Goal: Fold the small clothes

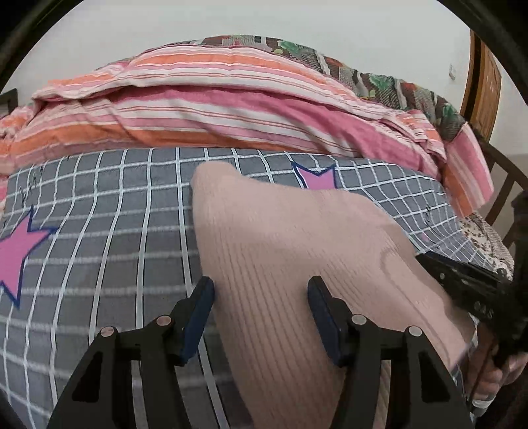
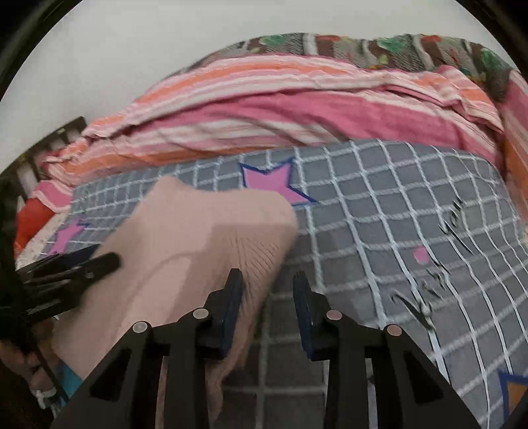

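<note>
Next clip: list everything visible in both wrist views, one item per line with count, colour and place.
ribbed knit garment: one, pale pink, lying on the grid sheet between the two grippers
grid sheet: one, grey with white lines and pink stars, covering the bed
striped quilt: one, pink, orange and white, bunched behind the sheet
patterned blanket: one, brown, green and red, behind the quilt by the wall
wall: white, in the background
wooden door: one, brown, far right in the left wrist view
left hand-held gripper: black with blue pads, open over the garment
right hand-held gripper: black with blue pads, open at the garment's right edge
</note>
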{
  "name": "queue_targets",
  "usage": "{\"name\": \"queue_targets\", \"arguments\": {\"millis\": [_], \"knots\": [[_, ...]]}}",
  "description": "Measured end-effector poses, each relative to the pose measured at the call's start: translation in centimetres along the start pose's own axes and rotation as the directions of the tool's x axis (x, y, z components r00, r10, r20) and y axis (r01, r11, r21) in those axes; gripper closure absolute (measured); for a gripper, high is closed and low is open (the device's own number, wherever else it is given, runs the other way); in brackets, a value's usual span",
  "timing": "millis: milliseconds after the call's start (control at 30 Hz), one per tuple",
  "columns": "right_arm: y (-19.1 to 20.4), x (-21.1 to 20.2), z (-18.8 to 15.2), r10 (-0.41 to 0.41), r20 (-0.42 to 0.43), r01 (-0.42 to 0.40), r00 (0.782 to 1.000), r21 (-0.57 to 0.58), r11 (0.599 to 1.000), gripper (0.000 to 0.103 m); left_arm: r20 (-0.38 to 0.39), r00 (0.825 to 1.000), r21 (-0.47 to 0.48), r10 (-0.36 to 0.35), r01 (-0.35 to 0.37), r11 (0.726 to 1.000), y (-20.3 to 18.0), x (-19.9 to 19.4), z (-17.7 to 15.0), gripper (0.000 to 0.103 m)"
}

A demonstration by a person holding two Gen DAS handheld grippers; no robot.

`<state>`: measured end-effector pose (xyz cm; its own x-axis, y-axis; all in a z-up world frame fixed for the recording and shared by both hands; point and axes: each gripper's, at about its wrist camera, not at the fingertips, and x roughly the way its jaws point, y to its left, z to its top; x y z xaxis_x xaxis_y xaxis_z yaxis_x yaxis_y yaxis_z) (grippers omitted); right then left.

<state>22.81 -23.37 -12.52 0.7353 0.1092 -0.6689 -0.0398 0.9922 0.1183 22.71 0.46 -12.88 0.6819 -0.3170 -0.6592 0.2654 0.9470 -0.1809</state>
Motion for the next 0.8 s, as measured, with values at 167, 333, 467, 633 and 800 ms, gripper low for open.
{"name": "queue_targets", "arguments": {"millis": [167, 333, 467, 633, 800], "knots": [[-0.2, -1.4, -1.2, -0.035, 0.002, 0.035, 0.999, 0.015, 0.999, 0.083, 0.007, 1.000, -0.024, -0.009, 0.009, 1.000, -0.5, -1.7, -1.5, 0.046], [-0.6, -3.9, -1.9, -0.003, 0.068, 0.000, 0.998, 0.049, 0.999, 0.082, 0.006, 1.000, -0.029, -0.017, 0.018, 0.999, -0.9, -2.8, -2.7, 0.046], [-0.3, -5.7, -1.8, 0.052, 0.133, -0.062, 0.990, 0.067, 0.996, 0.071, 0.009, 1.000, -0.024, -0.005, 0.005, 1.000, -1.3, -3.1, -3.5, 0.046], [1.5, -5.2, -2.0, 0.089, 0.117, -0.091, 0.989, 0.012, 0.996, 0.066, 0.012, 1.000, -0.022, -0.002, 0.003, 1.000, -1.3, -3.2, -3.7, 0.045], [2.2, -2.3, -2.8, -0.035, 0.030, 0.035, 0.999, -0.025, 0.999, 0.066, 0.033, 0.999, -0.027, 0.001, -0.001, 1.000, -1.1, -3.5, -3.6, 0.041]]}}
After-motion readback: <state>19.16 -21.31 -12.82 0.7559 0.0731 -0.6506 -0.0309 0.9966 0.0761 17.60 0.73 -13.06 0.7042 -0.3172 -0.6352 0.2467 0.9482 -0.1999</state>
